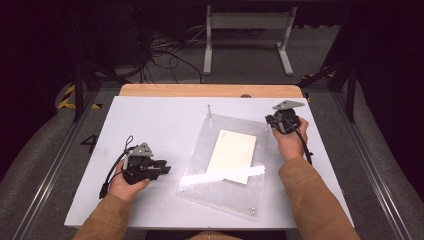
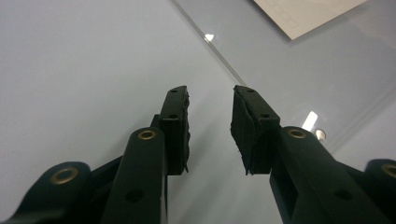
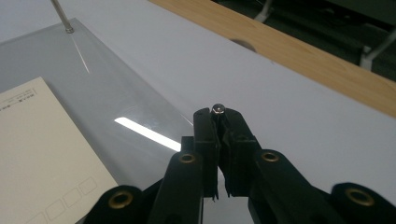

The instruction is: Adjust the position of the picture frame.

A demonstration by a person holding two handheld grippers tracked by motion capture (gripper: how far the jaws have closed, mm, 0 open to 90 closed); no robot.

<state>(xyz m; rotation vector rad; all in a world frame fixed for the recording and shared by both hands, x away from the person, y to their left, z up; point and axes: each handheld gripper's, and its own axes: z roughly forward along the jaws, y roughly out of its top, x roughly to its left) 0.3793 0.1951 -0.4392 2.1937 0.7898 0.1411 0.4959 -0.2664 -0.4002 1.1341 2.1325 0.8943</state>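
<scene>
White worktop (image 1: 150, 120) | my right hand-held gripper (image 3: 218, 112) is pinching a small metal pin (image 3: 217, 108) for the acrylic plate (image 1: 200, 180) | left hand-held gripper (image 2: 210, 105) is waiting part-open, empty.

A small silver pin (image 3: 217, 109) stands upright, pinched at the clear plate's (image 1: 200, 170) corner.

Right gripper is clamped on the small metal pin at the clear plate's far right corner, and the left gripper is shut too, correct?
Not quite. The left gripper is open, nothing between its jaws, as the left gripper view shows. The right gripper is indeed clamped on the small metal pin by the clear plate.
</scene>
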